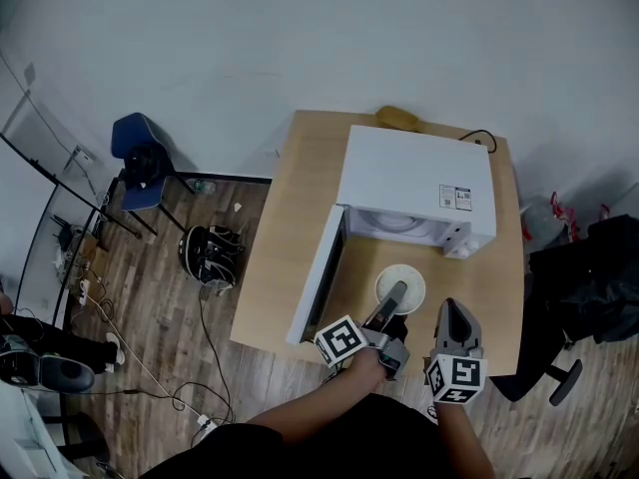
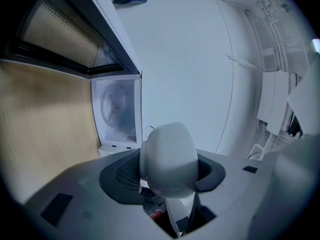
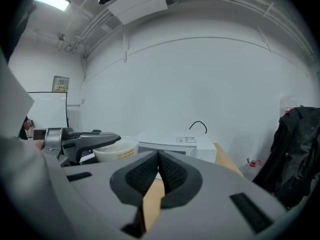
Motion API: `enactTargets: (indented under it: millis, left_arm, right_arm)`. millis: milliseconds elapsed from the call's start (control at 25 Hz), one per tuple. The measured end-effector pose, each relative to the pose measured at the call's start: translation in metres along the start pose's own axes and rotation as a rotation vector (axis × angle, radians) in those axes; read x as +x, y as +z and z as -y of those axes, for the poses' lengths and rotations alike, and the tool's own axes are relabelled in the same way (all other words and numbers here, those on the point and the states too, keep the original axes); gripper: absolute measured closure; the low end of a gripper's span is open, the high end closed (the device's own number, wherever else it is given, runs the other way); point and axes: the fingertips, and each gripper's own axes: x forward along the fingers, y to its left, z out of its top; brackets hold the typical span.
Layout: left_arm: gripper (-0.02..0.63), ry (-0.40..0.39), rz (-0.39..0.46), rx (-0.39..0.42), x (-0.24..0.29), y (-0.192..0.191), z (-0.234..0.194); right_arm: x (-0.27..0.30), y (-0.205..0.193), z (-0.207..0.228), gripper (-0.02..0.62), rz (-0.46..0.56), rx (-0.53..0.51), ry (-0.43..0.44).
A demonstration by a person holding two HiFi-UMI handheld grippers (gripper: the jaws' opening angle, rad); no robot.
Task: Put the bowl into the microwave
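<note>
now | left gripper [image 1: 395, 295] jaws clamped on bowl [image 1: 411, 279] by open microwave [image 1: 414, 180] | right gripper [image 1: 451, 312] jaws together, empty

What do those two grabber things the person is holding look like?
Both are smooth grey plastic with rounded bodies. The left gripper and the right gripper each carry a white cube with black square markers. Their pads are dark and ribbed. The person wears a dark top.
</note>
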Motion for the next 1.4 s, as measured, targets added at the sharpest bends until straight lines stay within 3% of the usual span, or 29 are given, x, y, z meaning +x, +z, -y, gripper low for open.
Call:
enactTargets:
  millis: [680, 920, 1080, 1400]
  left_arm:
    - [0.371, 0.071, 0.014, 0.022, 0.002, 0.022, -0.041]
    - [0.371, 0.085, 0.035, 0.028, 0.021, 0.032, -0.064]
    - [0.371, 0.01, 0.038, -0.007, 0.049, 0.035, -0.072]
    - [0.371, 0.056, 0.064, 0.018, 0.093, 0.052, -0.109]
  right_arm:
    - [0.033, -0.019, 0.002, 0.537, -0.006, 0.007, -0.001]
    - [0.051, -0.03, 0.015, 0.535, -0.022, 0.019, 0.013]
    - [0.066, -0.035, 0.023, 0.537, -0.043, 0.02, 0.031]
    - [0.097, -0.038, 0.039, 0.535, -0.073, 0.034, 0.064]
